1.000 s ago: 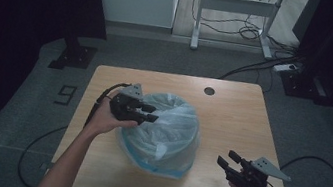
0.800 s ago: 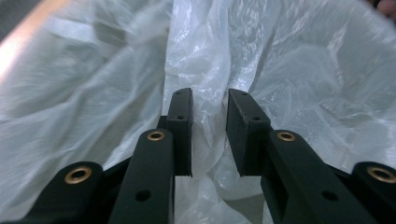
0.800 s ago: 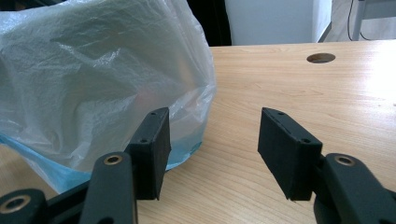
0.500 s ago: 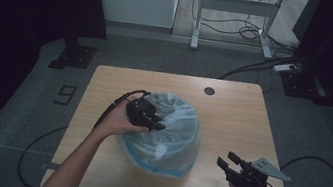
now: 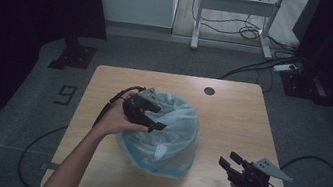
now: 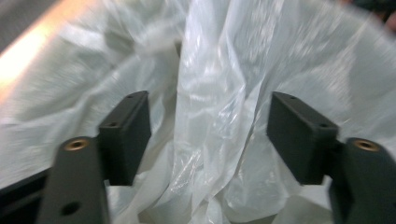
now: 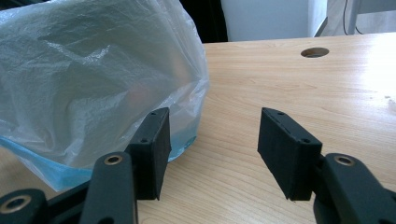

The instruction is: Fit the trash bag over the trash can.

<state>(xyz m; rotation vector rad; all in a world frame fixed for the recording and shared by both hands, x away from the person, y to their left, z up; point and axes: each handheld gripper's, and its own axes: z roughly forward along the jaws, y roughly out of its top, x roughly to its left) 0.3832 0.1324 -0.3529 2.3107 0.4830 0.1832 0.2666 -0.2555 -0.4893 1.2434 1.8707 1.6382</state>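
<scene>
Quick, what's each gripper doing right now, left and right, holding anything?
Left gripper: open, jaws have just been opening; a fold of the clear plastic bag hangs between them, unpinched.
Right gripper: open, empty, beside the bag.

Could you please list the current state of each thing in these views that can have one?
plastic bag: crumpled, draped over a blue container, mouth open upward.
left gripper: over the bag's mouth, jaws just opened, a fold of film loose between them.
right gripper: open, empty, apart from the bag.
table: bears the bag.
</scene>
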